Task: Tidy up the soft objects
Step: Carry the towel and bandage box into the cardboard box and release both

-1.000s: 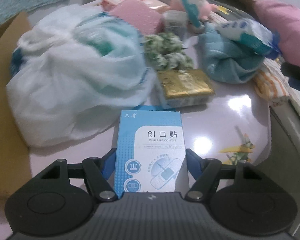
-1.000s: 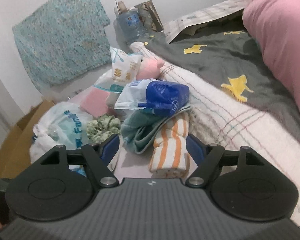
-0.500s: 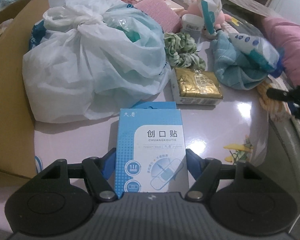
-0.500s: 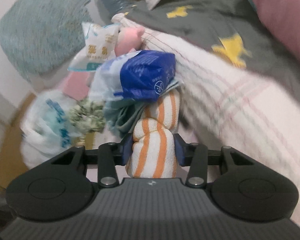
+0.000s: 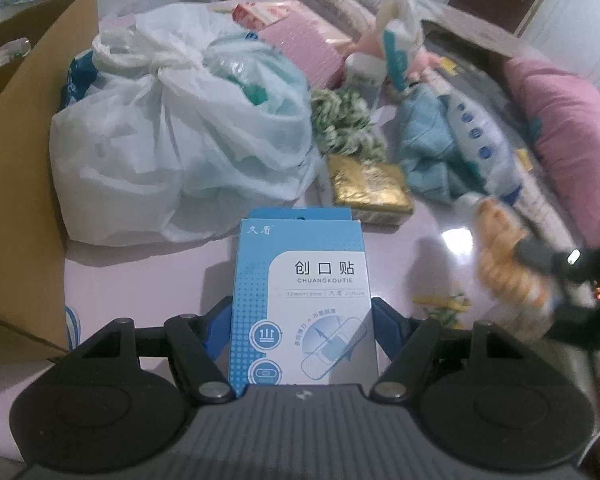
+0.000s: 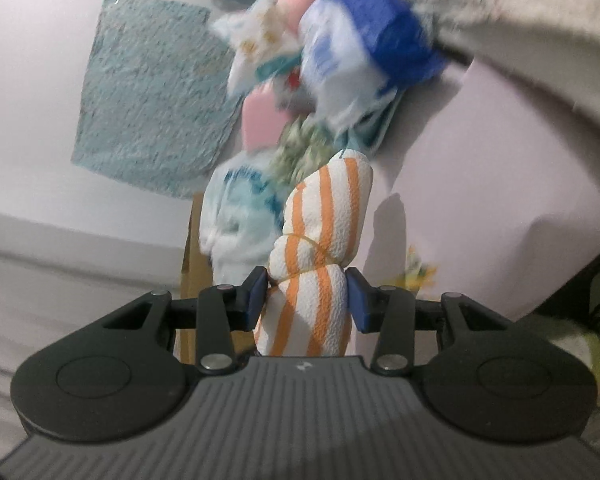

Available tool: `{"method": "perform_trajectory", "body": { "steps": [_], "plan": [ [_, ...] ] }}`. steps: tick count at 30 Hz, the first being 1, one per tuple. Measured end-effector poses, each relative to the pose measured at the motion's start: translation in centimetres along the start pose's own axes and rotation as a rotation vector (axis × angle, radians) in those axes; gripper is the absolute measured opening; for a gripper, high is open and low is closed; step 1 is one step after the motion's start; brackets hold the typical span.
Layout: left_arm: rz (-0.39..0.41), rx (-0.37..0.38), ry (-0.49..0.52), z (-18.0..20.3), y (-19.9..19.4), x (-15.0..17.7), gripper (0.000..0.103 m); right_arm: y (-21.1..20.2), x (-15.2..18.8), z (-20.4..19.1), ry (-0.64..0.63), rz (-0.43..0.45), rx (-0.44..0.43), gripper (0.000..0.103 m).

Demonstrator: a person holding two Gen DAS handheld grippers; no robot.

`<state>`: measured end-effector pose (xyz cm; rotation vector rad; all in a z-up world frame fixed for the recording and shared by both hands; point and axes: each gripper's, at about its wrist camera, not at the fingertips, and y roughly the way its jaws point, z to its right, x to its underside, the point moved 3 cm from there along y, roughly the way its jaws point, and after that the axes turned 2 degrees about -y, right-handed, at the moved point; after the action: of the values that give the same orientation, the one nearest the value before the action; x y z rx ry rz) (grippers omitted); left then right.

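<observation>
You are pinching the orange-striped cloth roll (image 6: 312, 264) in your right gripper (image 6: 307, 300), both pads pressing its lower half, with the roll lifted beside the glossy table (image 5: 384, 256). Your left gripper (image 5: 302, 316) is clamping the blue plaster box (image 5: 300, 300) upright, just in front of the tied white plastic bag (image 5: 172, 148). The likely trouble: the roll is sticking out far past the pads, so a quick swing could let it sag or slip free, or sweep against the blue-and-white packet (image 6: 364, 40) near the table's far edge. The roll is looking plump and crinkly, white with orange stripes, cinched at its waist by a thin band. The right view is blurring, so finer detail is unclear.
</observation>
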<state>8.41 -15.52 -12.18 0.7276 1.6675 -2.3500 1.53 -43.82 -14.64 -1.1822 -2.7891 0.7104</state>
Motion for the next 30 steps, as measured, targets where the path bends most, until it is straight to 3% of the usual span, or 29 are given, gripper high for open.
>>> {"method": "perform_trajectory", "body": {
  "steps": [8, 14, 20, 23, 26, 30],
  "plan": [
    [0.067, 0.063, -0.014, 0.1, -4.0, 0.1, 0.072, 0.6, 3.1, -3.3, -0.055, -0.046, -0.083, 0.041],
    [0.189, 0.069, -0.042, -1.9, -9.9, -0.7, 0.072, 1.0, 3.5, -9.3, -0.214, -0.084, -0.155, 0.042],
    [0.333, -0.038, -0.097, -7.3, -16.9, -2.8, 0.072, 5.9, 4.1, -17.8, -0.383, -0.175, -0.255, 0.042],
    [0.378, -0.130, -0.138, -11.2, -19.5, -4.4, 0.072, 9.9, 4.5, -21.9, -0.431, -0.237, -0.294, 0.042],
    [0.382, -0.233, -0.166, -15.0, -20.3, -6.5, 0.072, 14.5, 4.8, -25.3, -0.438, -0.299, -0.312, 0.042],
    [0.352, -0.346, -0.195, -20.5, -19.2, -10.5, 0.072, 21.9, 4.2, -29.1, -0.449, -0.333, -0.257, 0.042]
  ]
}}
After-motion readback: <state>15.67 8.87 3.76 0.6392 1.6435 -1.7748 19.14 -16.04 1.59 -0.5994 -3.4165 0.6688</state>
